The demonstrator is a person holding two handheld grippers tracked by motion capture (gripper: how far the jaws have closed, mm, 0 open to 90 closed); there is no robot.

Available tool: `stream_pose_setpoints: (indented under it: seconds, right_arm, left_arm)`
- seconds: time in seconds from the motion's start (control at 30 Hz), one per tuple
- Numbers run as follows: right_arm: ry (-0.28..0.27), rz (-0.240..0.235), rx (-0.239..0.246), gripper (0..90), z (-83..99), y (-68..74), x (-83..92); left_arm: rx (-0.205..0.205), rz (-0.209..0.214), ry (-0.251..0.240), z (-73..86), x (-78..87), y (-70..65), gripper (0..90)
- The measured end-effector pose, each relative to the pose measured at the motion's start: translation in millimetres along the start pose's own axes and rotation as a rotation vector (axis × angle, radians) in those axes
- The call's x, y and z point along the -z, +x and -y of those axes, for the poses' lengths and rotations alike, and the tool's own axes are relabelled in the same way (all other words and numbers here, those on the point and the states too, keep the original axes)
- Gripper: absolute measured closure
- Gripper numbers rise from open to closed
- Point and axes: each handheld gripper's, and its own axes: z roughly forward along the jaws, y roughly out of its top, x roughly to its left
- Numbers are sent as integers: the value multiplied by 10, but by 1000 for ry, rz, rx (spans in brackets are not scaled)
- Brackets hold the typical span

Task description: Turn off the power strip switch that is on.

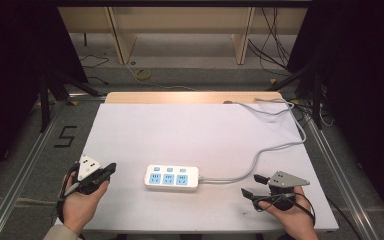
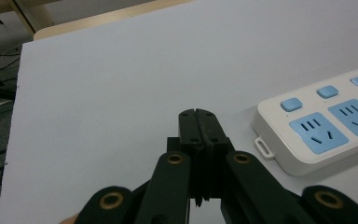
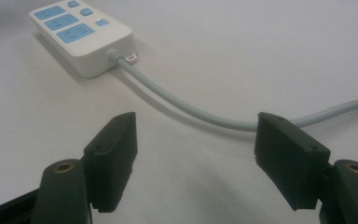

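Left hand (image 1: 80, 205), lower left of the high view: holds the left gripper (image 1: 111, 169), grey three-cornered plate on top, black jaws pointing toward frame centre. In the left gripper view the left gripper (image 2: 199, 122) has its jaws pressed together with nothing between them, tips over bare white surface.

Right hand (image 1: 290, 217), lower right of the high view: holds the right gripper (image 1: 252, 186), jaws pointing left toward frame centre. In the right gripper view the right gripper (image 3: 196, 142) has its jaws spread wide and empty, with the cord running past between them farther off.

Power strip (image 1: 172, 178), lower centre of the high view, between the two grippers and apart from both: white body lying flat, three pale blue sockets in a row, three small blue buttons behind them.

Grey cord (image 1: 260, 155): leaves the strip's right end, curves up the right side of the frame and runs to the far right corner of the table.

Table (image 1: 190, 130): white top, bare wooden strip along the far edge.

Floor beyond, upper frame: loose cables, wooden furniture legs.
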Motion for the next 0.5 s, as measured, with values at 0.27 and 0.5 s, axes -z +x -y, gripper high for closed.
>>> stream_pose_setpoints:
  seconds: [0.27, 0.5]
  right_arm:
    - [2, -3, -3, 308, -1, 8, -2]
    - [4, -5, -2, 308, -1, 12, -3]
  left_arm:
    - [7, 12, -4, -24, -4, -24, 896]
    - [5, 16, -4, -38, -8, -39, 896]
